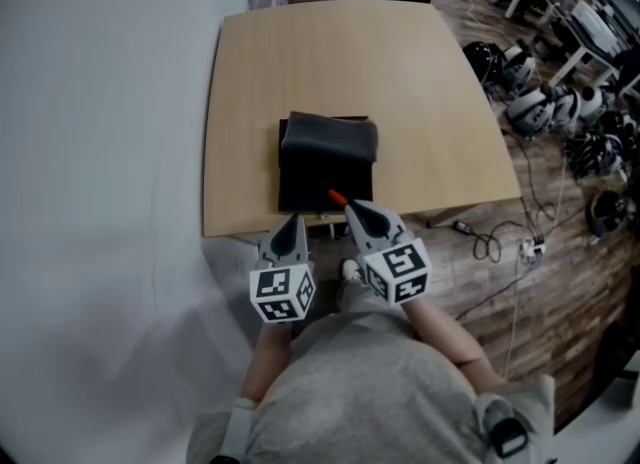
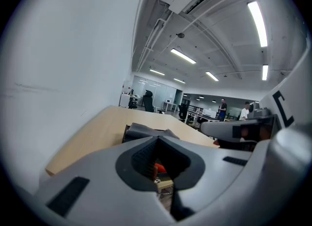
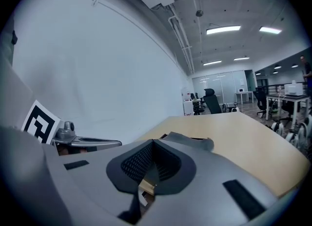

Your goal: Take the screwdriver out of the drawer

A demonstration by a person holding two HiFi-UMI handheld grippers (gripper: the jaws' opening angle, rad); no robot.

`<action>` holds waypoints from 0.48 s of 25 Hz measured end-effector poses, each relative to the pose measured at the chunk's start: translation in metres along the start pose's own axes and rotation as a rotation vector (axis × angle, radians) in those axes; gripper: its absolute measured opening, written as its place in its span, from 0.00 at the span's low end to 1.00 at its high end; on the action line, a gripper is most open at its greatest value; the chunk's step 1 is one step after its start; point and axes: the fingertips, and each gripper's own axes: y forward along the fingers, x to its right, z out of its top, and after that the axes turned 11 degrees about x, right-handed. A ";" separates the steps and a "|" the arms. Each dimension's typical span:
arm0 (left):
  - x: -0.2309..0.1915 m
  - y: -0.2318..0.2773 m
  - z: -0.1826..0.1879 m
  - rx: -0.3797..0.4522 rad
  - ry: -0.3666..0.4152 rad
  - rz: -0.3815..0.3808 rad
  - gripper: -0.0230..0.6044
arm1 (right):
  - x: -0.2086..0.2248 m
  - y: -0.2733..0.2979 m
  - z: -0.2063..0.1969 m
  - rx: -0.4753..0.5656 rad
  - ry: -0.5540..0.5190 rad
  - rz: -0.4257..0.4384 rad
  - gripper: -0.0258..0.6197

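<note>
Two views, head and left gripper, show screwdriver (image 1: 337, 197).

L tongs (image 1: 293, 219) & R tongs (image 1: 353, 209) both closed, empty, side by side, pointing fwd.

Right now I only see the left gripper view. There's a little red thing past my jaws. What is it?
Observer: The head view shows an orange-red handle poking from the black drawer box, likely the screwdriver.
Operator: Is the other gripper holding it?
Observer: No. The right gripper sits beside it, jaws together on nothing.
Operator: Where's mine?
Observer: The left gripper is by the box's front left corner, over the table edge.
</note>
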 end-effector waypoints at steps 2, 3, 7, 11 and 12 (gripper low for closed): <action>-0.003 0.011 0.001 0.001 -0.004 0.011 0.04 | 0.009 0.010 -0.001 -0.012 -0.002 0.012 0.04; -0.005 0.017 0.001 0.001 -0.007 0.017 0.04 | 0.013 0.016 -0.001 -0.019 -0.004 0.019 0.04; -0.012 0.040 0.000 0.008 -0.019 0.043 0.04 | 0.030 0.038 -0.008 -0.049 -0.017 0.047 0.04; -0.020 0.057 -0.001 0.012 -0.031 0.076 0.04 | 0.042 0.057 -0.016 -0.080 -0.023 0.080 0.04; -0.022 0.060 0.000 0.011 -0.034 0.085 0.04 | 0.044 0.061 -0.018 -0.089 -0.025 0.090 0.04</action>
